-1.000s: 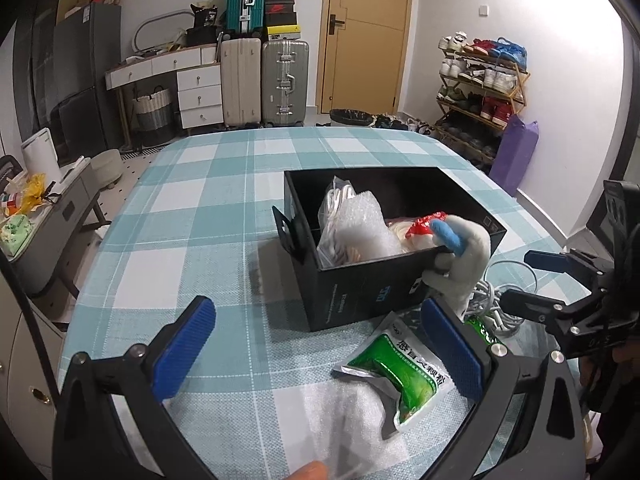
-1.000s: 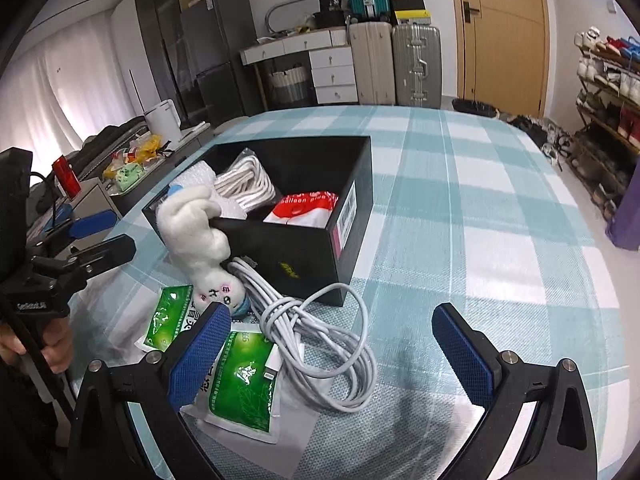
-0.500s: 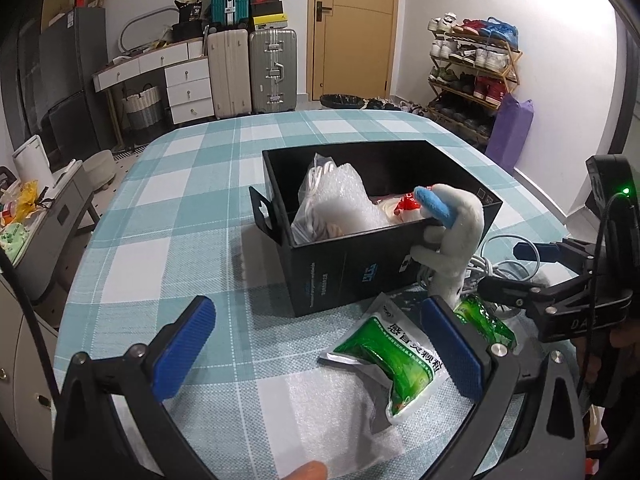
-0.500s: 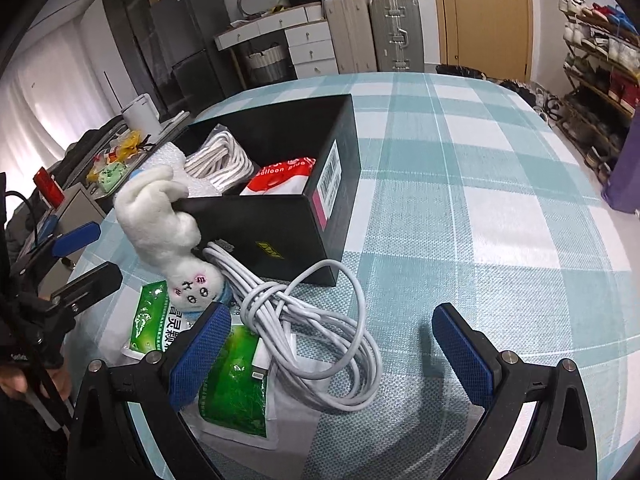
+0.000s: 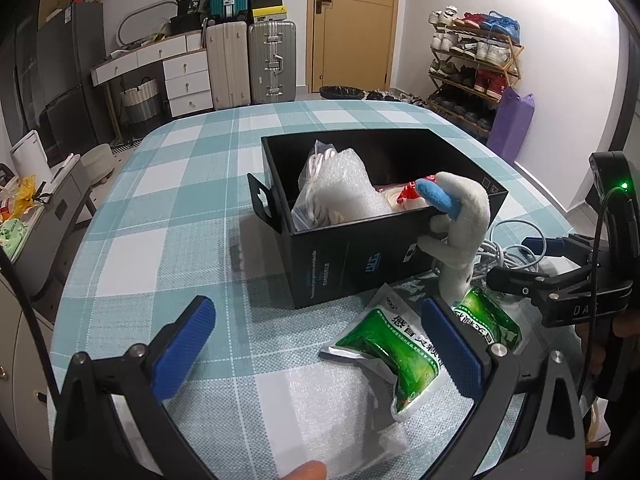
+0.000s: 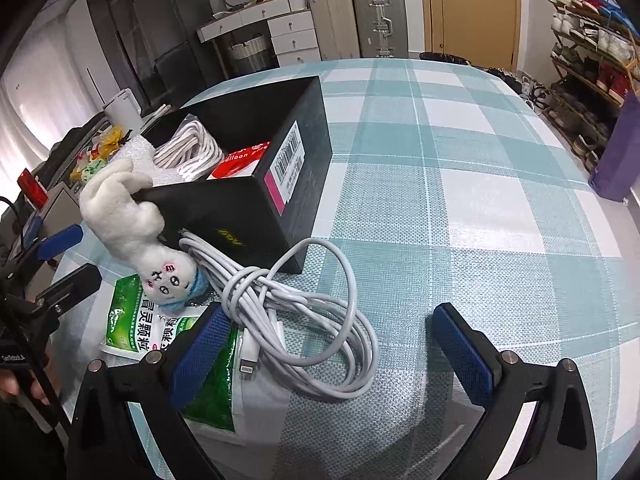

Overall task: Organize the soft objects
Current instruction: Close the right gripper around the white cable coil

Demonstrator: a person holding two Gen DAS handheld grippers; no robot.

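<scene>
A black box (image 5: pixel 352 256) (image 6: pixel 248 204) stands on the checked table and holds bubble wrap (image 5: pixel 344 184), a bagged white rope (image 6: pixel 188 152) and a red packet (image 6: pixel 240 160). A white plush toy (image 5: pixel 460 236) (image 6: pixel 128 216) hangs head down over the box's near wall. Green sachets (image 5: pixel 392 344) (image 6: pixel 132 320) lie in front of it, beside a coiled white cable (image 6: pixel 304 312). My left gripper (image 5: pixel 316 344) is open and empty above a foam sheet (image 5: pixel 336 412). My right gripper (image 6: pixel 332 344) is open and empty over the cable.
Suitcases (image 5: pixel 252 64), white drawers (image 5: pixel 184 80) and a door (image 5: pixel 352 24) stand at the back. A shoe rack (image 5: pixel 472 68) and a purple bag (image 5: pixel 512 124) are at the right. The checked tablecloth (image 6: pixel 460 180) stretches right of the box.
Both grippers have drawn closer to the box and the items in front of it. The plush, sachets and cable lie as before. Both stay open.
</scene>
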